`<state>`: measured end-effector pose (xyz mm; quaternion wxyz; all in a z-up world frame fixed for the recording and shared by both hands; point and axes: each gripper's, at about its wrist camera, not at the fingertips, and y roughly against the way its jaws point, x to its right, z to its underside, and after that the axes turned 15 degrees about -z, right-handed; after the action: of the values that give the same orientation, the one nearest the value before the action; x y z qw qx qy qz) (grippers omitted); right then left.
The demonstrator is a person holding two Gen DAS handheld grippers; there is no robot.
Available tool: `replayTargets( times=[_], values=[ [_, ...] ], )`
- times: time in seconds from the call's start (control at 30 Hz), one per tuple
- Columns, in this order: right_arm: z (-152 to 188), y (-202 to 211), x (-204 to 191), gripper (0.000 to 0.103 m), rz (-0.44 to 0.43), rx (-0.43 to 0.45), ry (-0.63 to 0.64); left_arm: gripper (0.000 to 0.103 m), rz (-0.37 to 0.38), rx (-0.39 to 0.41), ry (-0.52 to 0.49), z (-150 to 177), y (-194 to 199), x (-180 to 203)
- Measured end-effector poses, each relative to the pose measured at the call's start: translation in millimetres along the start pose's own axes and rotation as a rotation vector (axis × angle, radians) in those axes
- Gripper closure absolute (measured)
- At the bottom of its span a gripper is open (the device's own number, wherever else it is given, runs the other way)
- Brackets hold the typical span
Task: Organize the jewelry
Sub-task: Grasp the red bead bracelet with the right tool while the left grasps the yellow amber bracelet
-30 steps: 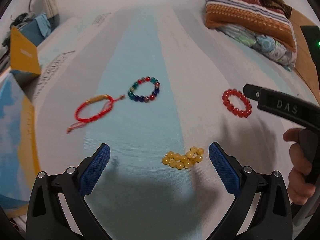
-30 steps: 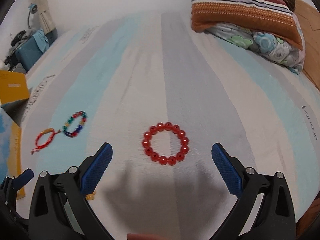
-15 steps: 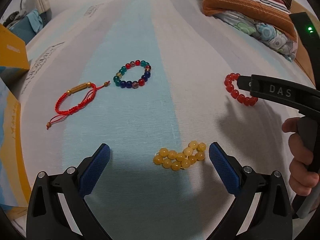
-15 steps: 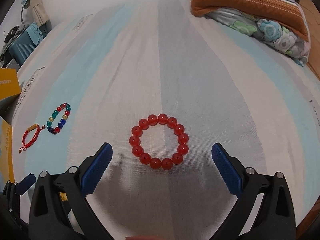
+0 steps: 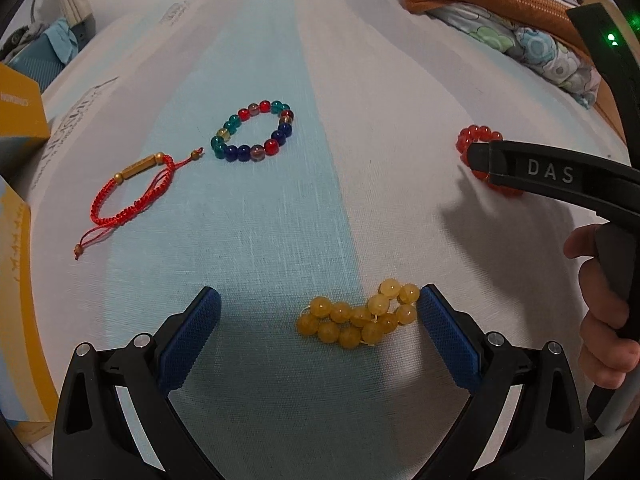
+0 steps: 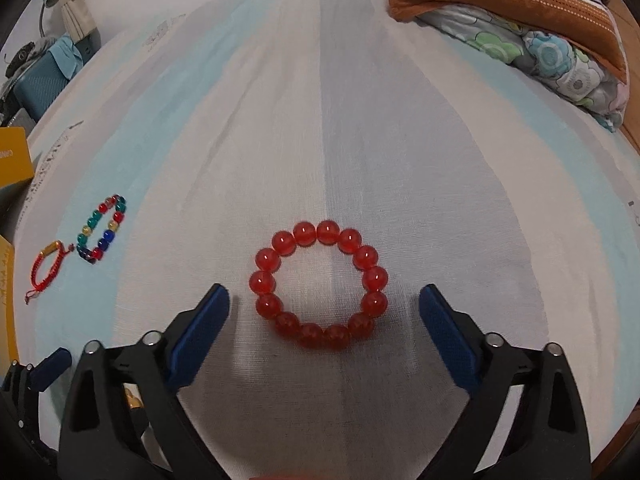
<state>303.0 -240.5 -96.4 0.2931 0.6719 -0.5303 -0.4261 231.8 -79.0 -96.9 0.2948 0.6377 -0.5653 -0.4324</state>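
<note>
A yellow bead bracelet (image 5: 360, 318) lies bunched on the striped bedsheet (image 5: 280, 60) between the pads of my open left gripper (image 5: 316, 296), close against the right pad. A red bead bracelet (image 6: 264, 282) lies as a ring between the fingers of my right gripper (image 6: 324, 292). Its jaws are closing and the pads stand clear of the beads. In the left wrist view the right gripper's black finger (image 5: 548, 172) covers part of the red bracelet (image 5: 478, 134). A multicolour bead bracelet (image 5: 244, 152) and a red cord bracelet (image 5: 138, 166) lie further left.
A yellow box (image 5: 20, 108) stands at the sheet's left edge. Folded blankets (image 6: 500, 8) are stacked at the far right. A blue bag (image 6: 36, 88) sits beyond the bed at the far left. A person's hand (image 5: 600, 320) holds the right gripper's handle.
Both grippers have sunk toward the sheet. The yellow bracelet now sits between the left fingers, the red one between the right fingers. The right jaws have narrowed slightly.
</note>
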Motion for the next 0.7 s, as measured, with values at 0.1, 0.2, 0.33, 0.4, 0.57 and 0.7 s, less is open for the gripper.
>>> replayTargets(
  times=[0.1,0.2,0.33,0.4,0.57,0.7],
  values=[
    [0.8,-3.3,0.0,0.022,0.003,-0.011,-0.002,0.008,-0.007,0.000,-0.004,-0.1,-1.2,1.1],
    [0.5,-5.1,3.3,0.027,0.004,-0.016,-0.015,0.012,-0.010,-0.003,0.003,0.6,-2.5,-0.2],
    [0.8,-5.8,5.7,0.034,0.001,-0.021,-0.023,0.021,-0.014,-0.002,0.018,2.1,-1.8,-6.0],
    [1.5,-5.8,4.2,0.038,0.007,-0.022,-0.017,0.027,-0.020,-0.001,0.022,1.4,-1.7,-7.0],
    [3.4,-6.5,2.5,0.049,0.021,-0.024,-0.014,0.049,-0.027,0.001,0.034,0.8,0.2,-12.4],
    [3.4,-6.1,4.3,0.059,0.025,-0.025,-0.026,0.065,-0.033,-0.003,0.038,0.5,0.3,-18.9]
  ],
)
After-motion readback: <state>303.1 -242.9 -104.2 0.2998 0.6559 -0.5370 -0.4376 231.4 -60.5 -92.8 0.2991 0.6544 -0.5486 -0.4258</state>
